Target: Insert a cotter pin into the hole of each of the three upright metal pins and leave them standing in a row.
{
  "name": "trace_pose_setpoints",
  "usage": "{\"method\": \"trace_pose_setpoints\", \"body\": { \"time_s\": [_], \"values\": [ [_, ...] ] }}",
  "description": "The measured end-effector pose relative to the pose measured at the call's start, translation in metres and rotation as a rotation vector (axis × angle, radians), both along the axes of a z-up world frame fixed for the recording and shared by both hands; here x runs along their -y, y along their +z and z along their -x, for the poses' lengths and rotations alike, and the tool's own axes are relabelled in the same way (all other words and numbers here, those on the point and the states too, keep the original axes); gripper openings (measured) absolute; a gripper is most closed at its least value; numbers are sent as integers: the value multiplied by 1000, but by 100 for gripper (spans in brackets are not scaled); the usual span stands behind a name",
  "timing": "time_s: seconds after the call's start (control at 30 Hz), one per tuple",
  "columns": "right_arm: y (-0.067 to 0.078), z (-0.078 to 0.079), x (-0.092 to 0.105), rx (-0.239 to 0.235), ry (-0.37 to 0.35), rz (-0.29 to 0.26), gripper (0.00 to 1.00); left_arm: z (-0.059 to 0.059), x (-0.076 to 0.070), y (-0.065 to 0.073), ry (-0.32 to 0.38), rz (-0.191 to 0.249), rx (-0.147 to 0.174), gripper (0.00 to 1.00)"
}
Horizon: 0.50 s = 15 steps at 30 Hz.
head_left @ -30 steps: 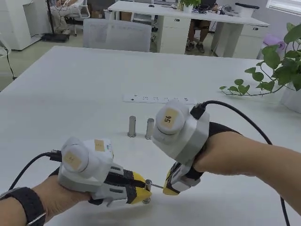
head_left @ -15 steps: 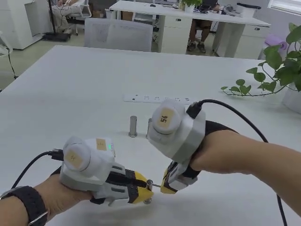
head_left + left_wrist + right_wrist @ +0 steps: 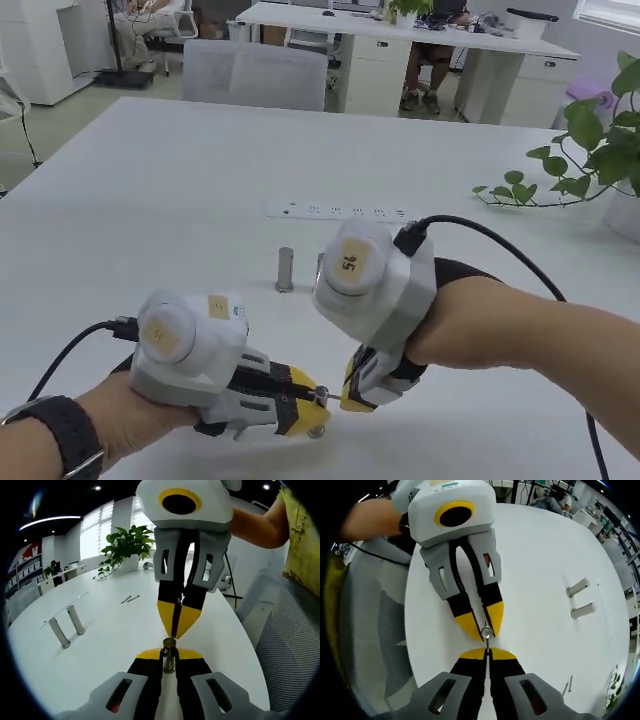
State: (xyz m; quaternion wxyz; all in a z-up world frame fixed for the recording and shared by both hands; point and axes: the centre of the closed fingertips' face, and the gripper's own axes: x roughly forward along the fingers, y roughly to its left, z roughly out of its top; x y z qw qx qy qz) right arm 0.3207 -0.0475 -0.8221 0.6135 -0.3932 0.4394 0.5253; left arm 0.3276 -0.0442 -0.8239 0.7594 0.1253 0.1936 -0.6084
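My left gripper (image 3: 169, 655) is shut on an upright metal pin (image 3: 169, 660) near the table's front edge. My right gripper (image 3: 488, 653) is shut on a thin cotter pin (image 3: 488, 642), whose tip meets the top of that metal pin (image 3: 486, 630). In the head view the left gripper (image 3: 312, 404) and right gripper (image 3: 349, 397) stand tip to tip, almost touching. Two more metal pins (image 3: 59, 632) (image 3: 76, 619) stand upright side by side farther back; in the head view one pin (image 3: 285, 270) shows fully, the other is partly hidden behind the right gripper. Two spare cotter pins (image 3: 129, 599) lie on the table.
A white power strip (image 3: 340, 211) lies behind the standing pins. A potted plant (image 3: 590, 150) trails over the table's right edge. A grey chair (image 3: 255, 75) stands at the far edge, with desks and seated people beyond. A black cable (image 3: 500, 245) runs off the right gripper.
The right gripper has moved left toward the held metal pin, so less of the cotter pin shows between the tips. The left gripper has held still.
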Motion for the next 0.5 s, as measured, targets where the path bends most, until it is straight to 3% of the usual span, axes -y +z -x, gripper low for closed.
{"method": "trace_pose_setpoints", "body": {
  "time_s": [0.5],
  "values": [
    [1,0,-8,16,91,-10,2,1,1,1,-6,-6,2,7]
  ]
}}
